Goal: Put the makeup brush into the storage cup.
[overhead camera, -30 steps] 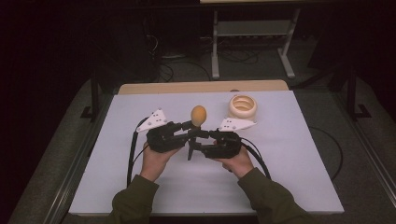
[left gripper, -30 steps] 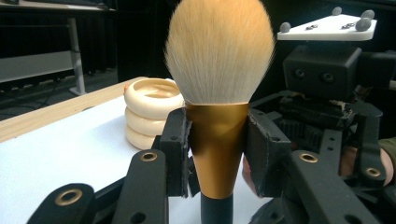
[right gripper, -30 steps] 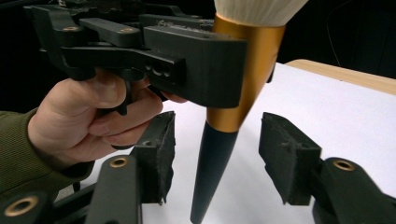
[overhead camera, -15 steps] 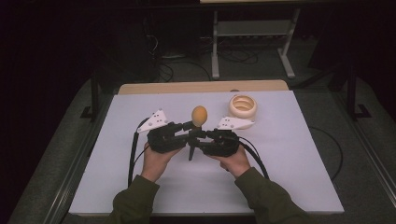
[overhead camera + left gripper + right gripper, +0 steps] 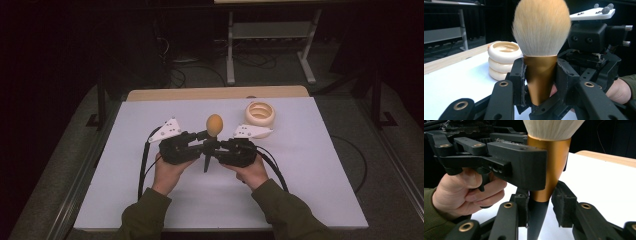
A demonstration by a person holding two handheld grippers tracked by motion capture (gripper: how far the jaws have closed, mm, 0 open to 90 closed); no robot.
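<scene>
Brush upright at table centre, bristles up, long axis vertical. Left gripper clamps the gold ferrule. Right gripper has just been closing on the black handle below; right pad looks short of contact. Both equally near.

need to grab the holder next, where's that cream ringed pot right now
In the high view the cream pot stands on the white table, toward its far edge and right of centre, just beyond the right tongs and right of the brush.
</scene>
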